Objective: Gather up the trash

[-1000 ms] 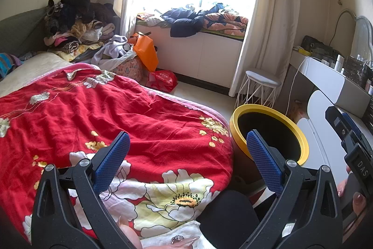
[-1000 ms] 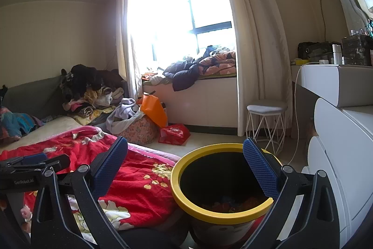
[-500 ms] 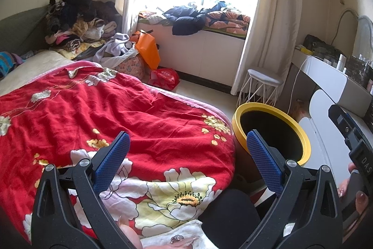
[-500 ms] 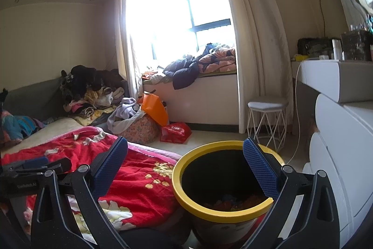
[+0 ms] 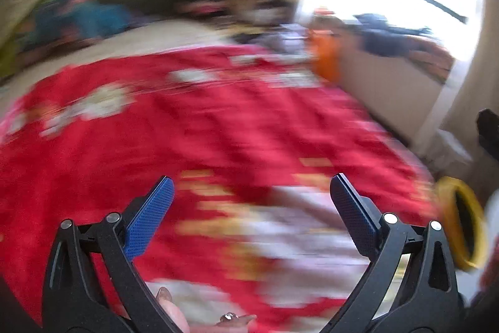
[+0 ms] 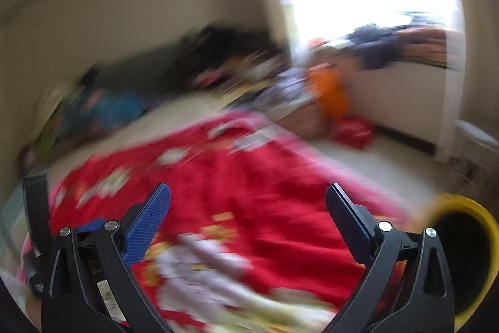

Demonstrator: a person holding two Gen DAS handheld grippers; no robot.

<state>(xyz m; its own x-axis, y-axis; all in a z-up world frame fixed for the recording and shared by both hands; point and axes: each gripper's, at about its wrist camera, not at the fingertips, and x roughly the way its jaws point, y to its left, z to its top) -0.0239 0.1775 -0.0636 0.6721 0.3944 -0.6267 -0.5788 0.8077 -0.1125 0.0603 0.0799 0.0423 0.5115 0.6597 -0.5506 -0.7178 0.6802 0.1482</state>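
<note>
Both views swung left since the earlier frames, sliding the yellow-rimmed bin point(image 6: 464, 258) to your far right edge. Your left gripper point(image 5: 251, 209) and right gripper point(image 6: 248, 213) were spread and held nothing over the red quilt point(image 5: 218, 130). Blur hid any trash; a hurried grab could have snagged bedding instead.
</note>
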